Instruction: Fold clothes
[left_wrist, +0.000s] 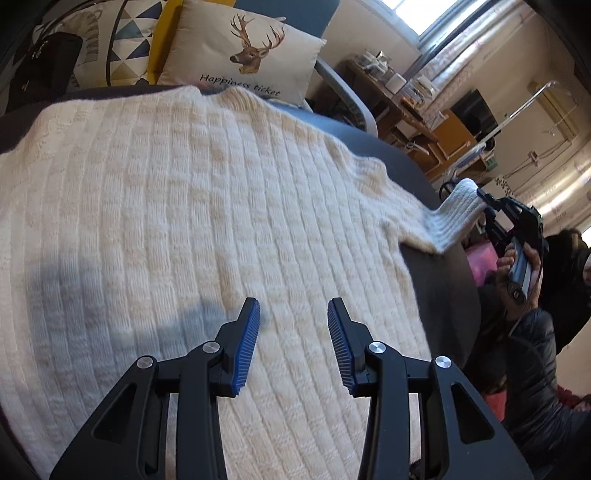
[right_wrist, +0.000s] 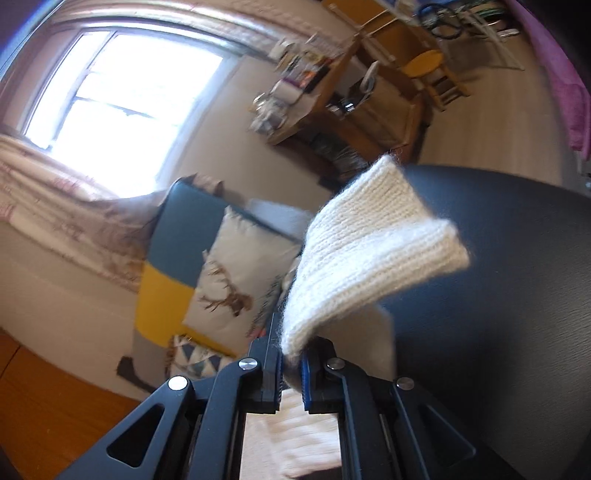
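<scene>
The right gripper (right_wrist: 291, 363) clenches the cream ribbed knit sweater's (left_wrist: 207, 206) cuff (right_wrist: 373, 243); carry it across flat. The left gripper's (left_wrist: 293, 332) fingers hang released.

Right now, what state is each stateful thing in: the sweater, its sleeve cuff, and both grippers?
Sweater: spread flat on the dark surface, not yet folded.
Sleeve cuff: lifted off the surface, pinched in the right gripper.
Left gripper: open, empty, above the sweater body.
Right gripper: shut on the cuff.
</scene>
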